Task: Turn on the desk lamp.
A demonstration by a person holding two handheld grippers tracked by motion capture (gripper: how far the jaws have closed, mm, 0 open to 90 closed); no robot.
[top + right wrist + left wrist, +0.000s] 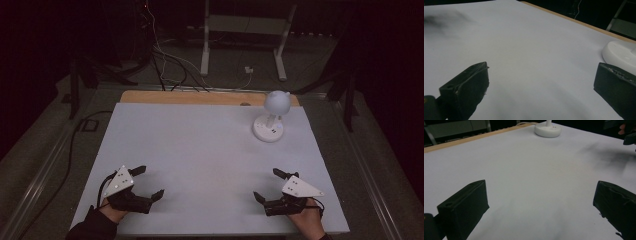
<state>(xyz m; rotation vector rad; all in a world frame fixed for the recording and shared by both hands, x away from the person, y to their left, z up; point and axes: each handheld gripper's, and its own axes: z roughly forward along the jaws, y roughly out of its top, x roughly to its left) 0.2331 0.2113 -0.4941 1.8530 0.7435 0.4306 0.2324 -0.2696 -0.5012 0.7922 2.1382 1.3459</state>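
Resting: both hands sit low at the near edge of the white table (200,150), one tong in each, neither holding anything.
Left gripper (149,182): I keep its jaws wide apart and pointed inward over bare board; in the left gripper view (539,202) the surface lies clear between them.
Right gripper (267,185): jaws spread just as wide, mirroring the left, so either hand is ready to go out.
Lamp (272,114): the small white desk lamp stands upright at the far right of the table, well apart from both tongs; its round base (548,130) rests flat and its globe head sits above a short stem.
Nearest hand: my right, since the lamp's base (620,55) shows just past that gripper's far jaw.
Why so placed: I judge this a ready stance, hands set evenly to either side with the middle left free.
Next move, as I judge it: a forward reach with the right tong toward the lamp, taking care not to tip its top-heavy head.
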